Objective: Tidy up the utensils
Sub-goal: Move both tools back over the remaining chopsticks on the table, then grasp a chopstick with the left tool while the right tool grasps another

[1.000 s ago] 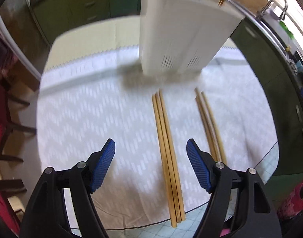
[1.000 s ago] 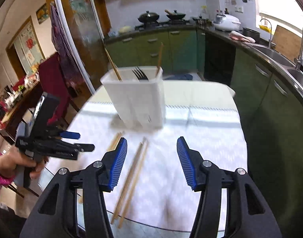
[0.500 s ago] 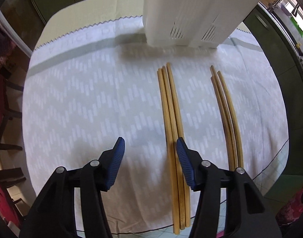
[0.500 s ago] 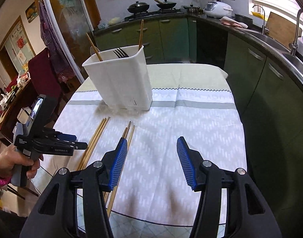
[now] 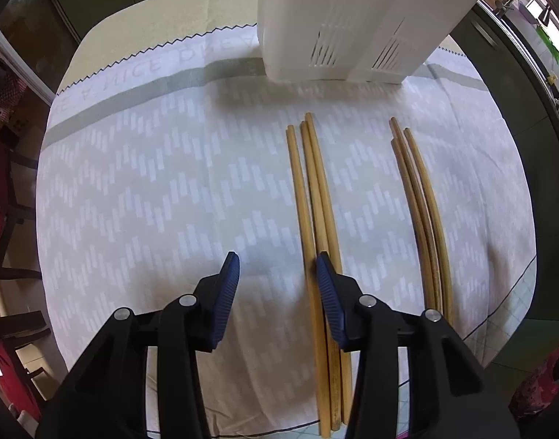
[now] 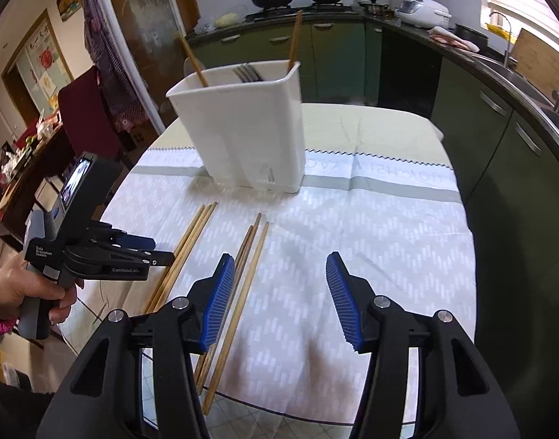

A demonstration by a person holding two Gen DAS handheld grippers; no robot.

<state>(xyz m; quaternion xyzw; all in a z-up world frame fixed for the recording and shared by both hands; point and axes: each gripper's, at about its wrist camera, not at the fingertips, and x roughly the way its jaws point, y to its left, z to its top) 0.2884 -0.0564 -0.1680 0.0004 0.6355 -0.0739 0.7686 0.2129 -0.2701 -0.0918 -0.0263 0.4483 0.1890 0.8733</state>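
So the round bench (image 6: 407, 128) is draped in a white patterned cloth (image 5: 151, 190), with green kitchen cabinets (image 6: 334, 58) running behind it. On the far part of the cloth stands a white plastic utensil holder (image 6: 243, 128), upright, with a fork (image 6: 246, 72) and two chopsticks poking out of the top.

In front of the holder, two bundles of wooden chopsticks lie flat on the cloth, roughly parallel and clearly apart. The left bundle (image 5: 314, 190) is three sticks lying close together; the right bundle (image 5: 418, 197) is three more, slightly darker.

The left gripper (image 5: 277, 270) sits low over the cloth, jaws partly open and holding nothing — its right blue pad (image 5: 325, 289) overlaps the near part of the left bundle, though actual contact is hard to call. The other pad is over bare cloth.

The right gripper (image 6: 279, 274) hangs higher, jaws spread wide, nothing in it. Its left pad (image 6: 219, 300) overlaps the right bundle in view, while the other one is over plain cloth.
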